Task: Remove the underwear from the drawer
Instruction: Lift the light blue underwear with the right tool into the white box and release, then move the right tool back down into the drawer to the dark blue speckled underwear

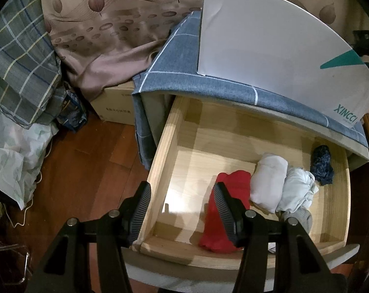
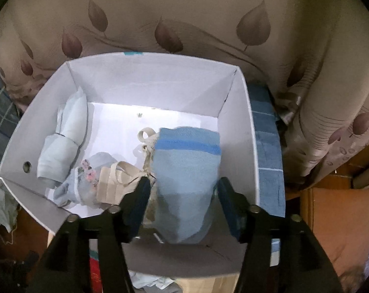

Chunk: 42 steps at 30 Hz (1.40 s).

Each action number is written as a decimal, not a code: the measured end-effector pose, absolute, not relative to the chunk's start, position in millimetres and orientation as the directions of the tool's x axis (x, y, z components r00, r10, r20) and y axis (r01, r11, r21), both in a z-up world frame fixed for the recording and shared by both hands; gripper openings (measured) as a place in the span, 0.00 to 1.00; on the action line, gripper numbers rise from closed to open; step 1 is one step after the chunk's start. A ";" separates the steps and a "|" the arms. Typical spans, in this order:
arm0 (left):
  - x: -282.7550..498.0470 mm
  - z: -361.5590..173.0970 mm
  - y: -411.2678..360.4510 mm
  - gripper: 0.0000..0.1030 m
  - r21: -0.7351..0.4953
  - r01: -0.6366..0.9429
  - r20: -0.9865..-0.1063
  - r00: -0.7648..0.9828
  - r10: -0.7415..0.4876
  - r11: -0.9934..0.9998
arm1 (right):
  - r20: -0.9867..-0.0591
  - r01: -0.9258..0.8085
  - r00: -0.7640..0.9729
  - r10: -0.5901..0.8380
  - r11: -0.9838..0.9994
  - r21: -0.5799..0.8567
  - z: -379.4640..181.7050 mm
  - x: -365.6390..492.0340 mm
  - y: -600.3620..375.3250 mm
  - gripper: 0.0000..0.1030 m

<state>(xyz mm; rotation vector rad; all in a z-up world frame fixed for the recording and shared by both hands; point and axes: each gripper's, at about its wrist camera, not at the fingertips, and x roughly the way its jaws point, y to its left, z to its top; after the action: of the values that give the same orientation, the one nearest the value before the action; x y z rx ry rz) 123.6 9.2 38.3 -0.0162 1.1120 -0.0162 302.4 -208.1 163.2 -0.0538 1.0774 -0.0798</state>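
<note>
The wooden drawer (image 1: 160,151) is pulled out. In it lie a red garment (image 1: 235,183), a rolled white one (image 1: 270,183), a pale bundle (image 1: 297,190) and a dark patterned piece (image 1: 322,163). My left gripper (image 1: 182,195) hovers open over the drawer's front left with nothing between its fingers; its right finger overlaps the red garment. A light blue underwear (image 2: 187,171) with a darker band lies in the white box (image 2: 147,83). My right gripper (image 2: 184,190) straddles it, open, its pads clear of the cloth. Also in the box are a pale rolled piece (image 2: 62,146), a floral piece (image 2: 86,180) and beige straps (image 2: 118,180).
The white box (image 1: 270,44) stands on a blue checked cloth (image 1: 209,88) that covers the cabinet top. A cardboard box (image 1: 116,102), plaid bedding (image 1: 18,61) and a leaf-patterned sheet (image 1: 111,24) crowd the left. Wooden floor (image 1: 86,171) lies beside the drawer.
</note>
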 end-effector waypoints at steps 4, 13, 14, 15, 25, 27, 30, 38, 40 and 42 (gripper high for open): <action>124.4 37.8 9.8 0.54 -0.020 -0.003 -0.898 0.439 -0.016 1.000 | -0.864 0.033 0.500 -0.062 0.998 -0.053 181.1 287.9 -212.7 0.56; 123.0 39.4 15.7 0.53 -0.028 -0.029 -0.897 0.442 -0.012 0.999 | -0.839 -0.106 0.541 0.058 0.994 0.001 206.4 208.6 -220.1 0.54; 122.8 39.7 16.5 0.53 -0.029 -0.031 -0.896 0.444 -0.012 0.999 | -0.841 -0.127 0.537 0.075 0.992 0.008 203.7 198.2 -221.8 0.54; 122.5 40.0 17.4 0.53 -0.032 -0.034 -0.896 0.444 -0.013 0.999 | -0.845 -0.147 0.527 0.088 0.989 0.012 199.4 189.3 -223.0 0.54; 122.6 42.6 23.9 0.53 -0.041 -0.055 -0.891 0.454 -0.012 0.998 | -0.944 -0.189 0.325 0.056 0.982 -0.007 89.7 154.2 -249.3 0.37; 123.1 42.2 24.6 0.53 -0.044 -0.057 -0.892 0.451 -0.013 0.997 | -0.949 -0.188 0.314 0.025 0.982 -0.036 72.1 158.3 -253.4 0.36; 123.7 41.6 26.2 0.53 -0.048 -0.059 -0.895 0.447 -0.017 0.997 | -0.954 -0.184 0.299 0.004 0.981 -0.054 51.3 168.4 -259.1 0.36; 124.7 39.5 26.8 0.53 -0.050 -0.057 -0.898 0.440 -0.020 0.997 | -0.956 -0.228 0.278 -0.094 0.960 -0.161 6.1 191.4 -253.3 0.36; 125.8 38.5 26.7 0.54 -0.052 -0.056 -0.900 0.436 -0.022 0.997 | -0.955 -0.240 0.273 -0.118 0.953 -0.187 -3.6 194.1 -251.2 0.36; 126.0 38.5 26.7 0.54 -0.053 -0.057 -0.900 0.435 -0.023 0.997 | -0.954 -0.253 0.267 -0.136 0.945 -0.206 -12.9 197.1 -249.5 0.36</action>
<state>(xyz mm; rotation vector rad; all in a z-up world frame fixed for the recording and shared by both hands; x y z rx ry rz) 126.0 26.7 38.5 -0.0795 1.1212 0.0212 197.1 -249.5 -12.9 -0.3477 1.3059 0.0806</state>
